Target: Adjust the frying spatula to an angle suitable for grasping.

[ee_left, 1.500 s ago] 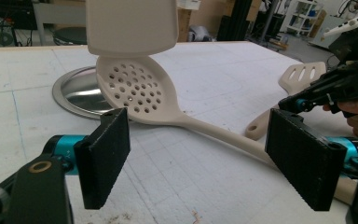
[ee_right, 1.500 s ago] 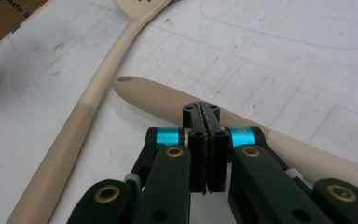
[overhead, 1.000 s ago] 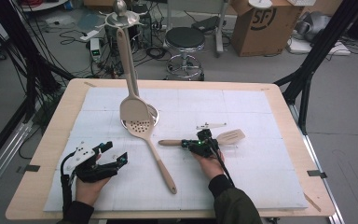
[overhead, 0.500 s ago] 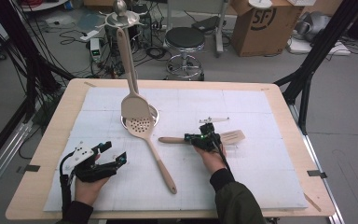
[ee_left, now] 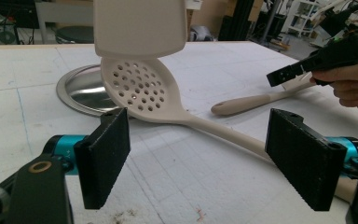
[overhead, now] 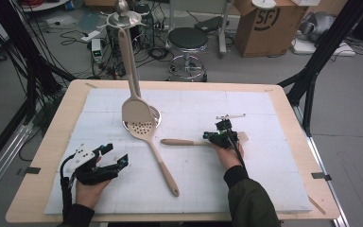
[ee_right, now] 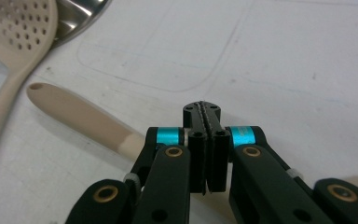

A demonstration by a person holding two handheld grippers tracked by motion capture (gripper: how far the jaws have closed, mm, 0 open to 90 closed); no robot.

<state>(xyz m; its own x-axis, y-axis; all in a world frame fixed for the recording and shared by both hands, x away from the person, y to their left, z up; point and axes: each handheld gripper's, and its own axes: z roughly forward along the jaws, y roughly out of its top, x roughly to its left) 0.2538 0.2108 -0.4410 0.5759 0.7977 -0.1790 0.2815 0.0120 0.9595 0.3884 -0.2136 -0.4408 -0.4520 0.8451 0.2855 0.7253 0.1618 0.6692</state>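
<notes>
Black pads on my left gripper [overhead: 105, 159] stand spread wide with nothing between them, near the bench's front left corner, the hand resting on the white mat [overhead: 264, 179]. In the left gripper view its jaws frame the perforated spoon [ee_left: 142, 91] lying just ahead, and my right gripper [ee_left: 319, 60] shows farther off at the upper right of that view.

Toward the front middle of the bench, the perforated spoon's long handle [overhead: 163, 168] runs diagonally across the mat, its end pointing at the front edge and its holed bowl [overhead: 139, 128] resting over the rim of a round steel base [overhead: 155, 116] near the bench's centre.

Right of centre, my right gripper [overhead: 220, 137] sits over the beige spatula [overhead: 182, 142], which lies roughly parallel to the front edge with its handle pointing toward the left edge. In the right gripper view the jaws are pressed together, pad against pad, and I see nothing caught between them; the spatula's handle [ee_right: 81, 119] passes beneath the gripper's body on the left. Whether the gripper touches the spatula I cannot tell.

Farther back, a solid beige turner [overhead: 134, 111] hangs upright from a steel stand [overhead: 122, 16], its blade just above the steel base.
</notes>
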